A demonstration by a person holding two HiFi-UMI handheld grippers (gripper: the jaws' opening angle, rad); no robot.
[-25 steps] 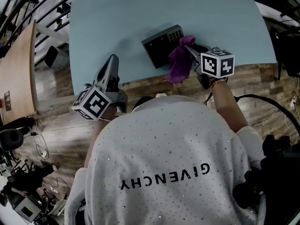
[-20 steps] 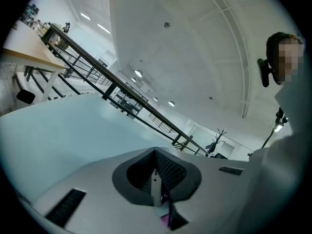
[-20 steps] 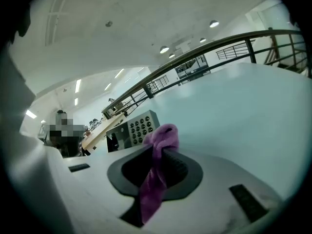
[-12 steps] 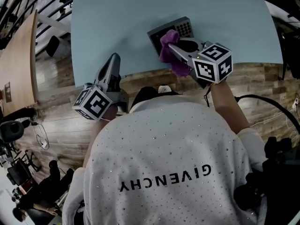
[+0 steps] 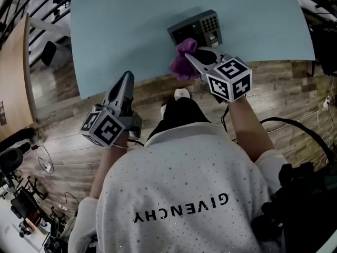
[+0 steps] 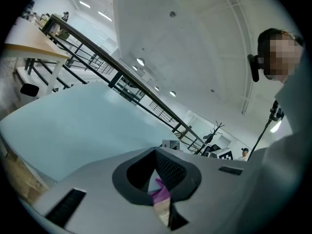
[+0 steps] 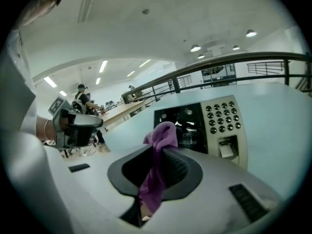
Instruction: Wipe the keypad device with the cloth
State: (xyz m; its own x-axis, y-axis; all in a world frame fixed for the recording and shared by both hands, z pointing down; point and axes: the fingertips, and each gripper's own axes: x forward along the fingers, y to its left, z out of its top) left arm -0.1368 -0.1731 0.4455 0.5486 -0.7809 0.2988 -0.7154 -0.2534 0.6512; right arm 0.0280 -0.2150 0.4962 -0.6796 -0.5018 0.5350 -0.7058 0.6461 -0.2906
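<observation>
So my right gripper (image 5: 189,55) was clamped tight on the purple cloth (image 5: 179,64), with a tuft poking out past the tips and the rest hanging through the slot between the jaws. In the last second I'd dragged that cloth across the keypad device (image 5: 199,28). It started on the button end, went over the dark screen panel, and ended up bunched at the near-left corner of the unit, close to the table (image 5: 126,20) edge. The buttons (image 7: 222,113) were uncovered again in the right gripper view. I'd call that one full pass over the face, probably not the last.

The device sat flat near the table's front edge, a bit skewed. My right arm (image 5: 246,133) reached forward, wrist about over the table edge, gripper angled up and left onto the device.

My left gripper (image 5: 125,81) just hung back over the wood floor (image 5: 63,141), beside the table's near edge, pointing at it. Its jaws were together, not holding anything I could name. There was a tiny purplish sliver in the slot, no idea what.
</observation>
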